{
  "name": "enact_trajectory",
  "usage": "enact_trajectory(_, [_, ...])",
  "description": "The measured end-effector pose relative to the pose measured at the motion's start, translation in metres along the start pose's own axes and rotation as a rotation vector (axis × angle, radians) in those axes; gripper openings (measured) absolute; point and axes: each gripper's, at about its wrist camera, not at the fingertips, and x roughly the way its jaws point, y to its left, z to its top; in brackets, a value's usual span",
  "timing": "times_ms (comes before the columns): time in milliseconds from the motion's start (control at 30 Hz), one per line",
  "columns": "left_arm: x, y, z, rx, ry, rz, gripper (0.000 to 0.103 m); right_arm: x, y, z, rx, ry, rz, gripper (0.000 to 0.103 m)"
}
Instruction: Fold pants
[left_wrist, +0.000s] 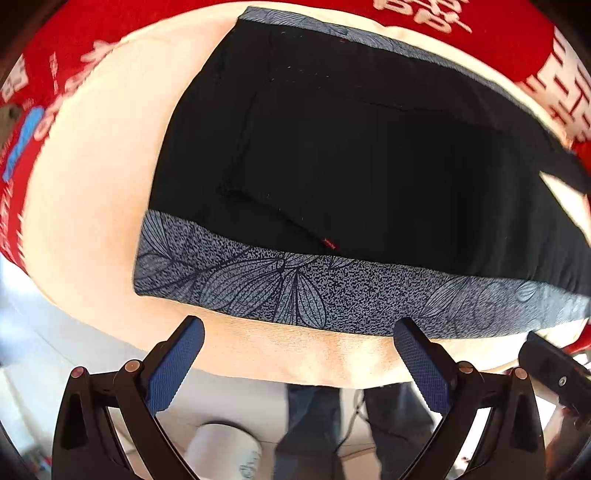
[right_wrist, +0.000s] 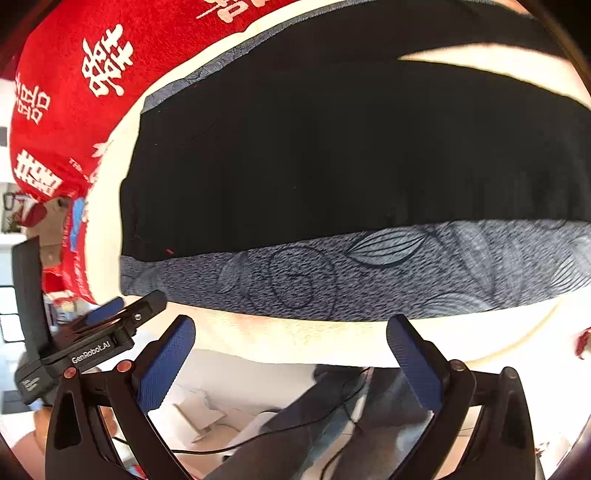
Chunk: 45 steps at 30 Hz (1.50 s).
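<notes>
The black pants (left_wrist: 369, 158) lay flat on the cream-topped worktop (left_wrist: 92, 206), directly ahead of both tools and a little beyond their tips, with the grey leaf-printed side band (left_wrist: 295, 291) forming the near edge. That band ran crosswise to both tools, from left to right across each wrist view, so the garment's long axis lay square to the direction the fingers pointed. The left tool (left_wrist: 299, 332) was spread wide and held nothing, its blue pads (left_wrist: 173, 365) over the bare cream strip just short of the band. The right tool (right_wrist: 291, 330) was likewise spread and empty, set just short of the same band (right_wrist: 369, 273). In the left view the pants' left end, a squared corner of the band, sat close ahead and slightly left of the tool, so the left tool appeared nearer that end while the right tool faced a stretch further along. A gap of cream showed between the two legs at the far right (right_wrist: 480, 70). A red cloth with white characters (right_wrist: 74, 74) bordered the worktop beyond. The coming move likely turned on both tools advancing to the near band and carrying it away across the width.
</notes>
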Motion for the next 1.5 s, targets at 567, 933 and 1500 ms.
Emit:
enact_trajectory(567, [0.025,0.036,-0.014,-0.152,-0.023,-0.316,0.103,0.078,-0.040,-0.026,0.331,-0.017,0.561,0.057])
enact_trajectory(933, [0.029,0.049,0.007,-0.373,-0.046,-0.508,0.103,0.040,-0.003,-0.002,0.288,-0.068,0.677,0.009])
enact_trajectory(1500, [0.041,0.055,0.014,-0.289,-0.049,-0.384,0.049,0.045,-0.101,-0.029,0.561,-0.185,0.721,0.049])
